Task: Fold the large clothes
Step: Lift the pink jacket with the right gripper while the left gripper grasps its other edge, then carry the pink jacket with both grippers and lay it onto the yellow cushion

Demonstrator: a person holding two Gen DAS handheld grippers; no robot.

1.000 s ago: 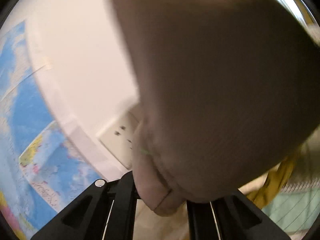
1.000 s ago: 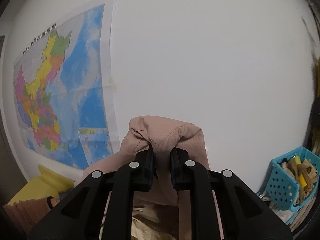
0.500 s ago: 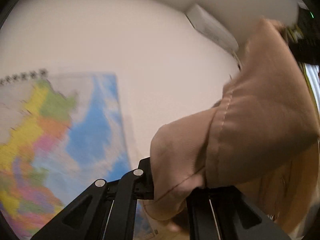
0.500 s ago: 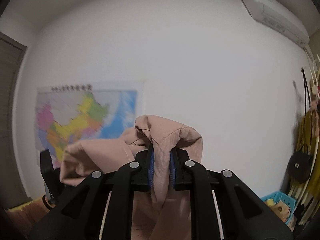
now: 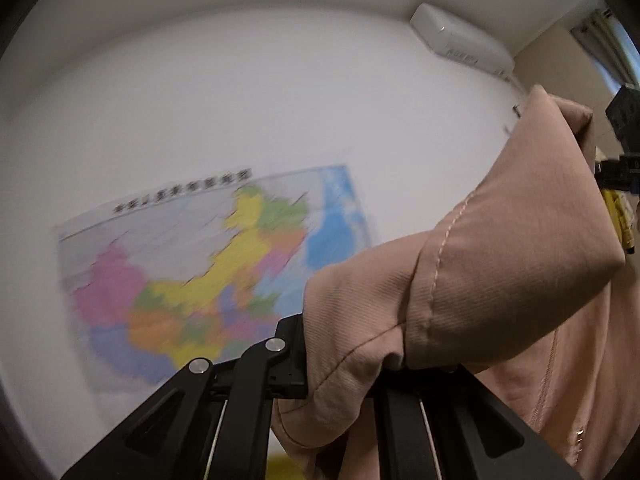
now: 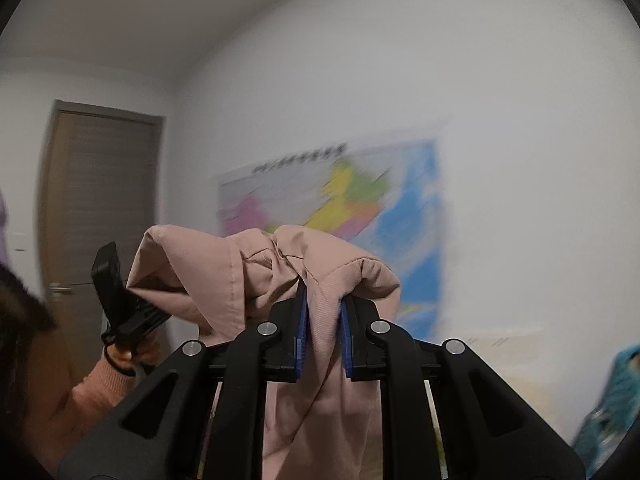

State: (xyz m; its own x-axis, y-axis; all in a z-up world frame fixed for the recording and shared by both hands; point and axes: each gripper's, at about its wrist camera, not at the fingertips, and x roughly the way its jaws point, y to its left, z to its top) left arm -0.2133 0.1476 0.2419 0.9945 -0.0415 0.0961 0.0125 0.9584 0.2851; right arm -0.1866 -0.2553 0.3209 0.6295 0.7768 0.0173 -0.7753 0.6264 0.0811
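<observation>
Right wrist view shows the pink garment (image 6: 320, 320) pinched between the blue pads (image 6: 303, 320) of the right tool (image 6: 323, 334), its fabric bunched over the fingertips and hanging down out of sight at 6 o'clock. At 9 o'clock in that view the left tool (image 6: 120, 300) holds another part of the same garment at about the same height. Left wrist view has the garment (image 5: 460, 300) draped over the left tool (image 5: 340, 360); cloth fills the gap between its fingers, so it looks clamped on the fabric, though the contact itself is covered. The right tool (image 5: 624, 140) shows at 3 o'clock there, holding the far end. A second ago both cameras looked low, toward a basket and a wall socket; now they face the wall map (image 6: 352, 208), the door (image 6: 100, 208) and the air conditioner (image 5: 460, 36). Both tools have been raised, so the garment hangs in the air, stretched between them. This looks like the shake-out that precedes laying it flat, so folding proper seems barely begun.
</observation>
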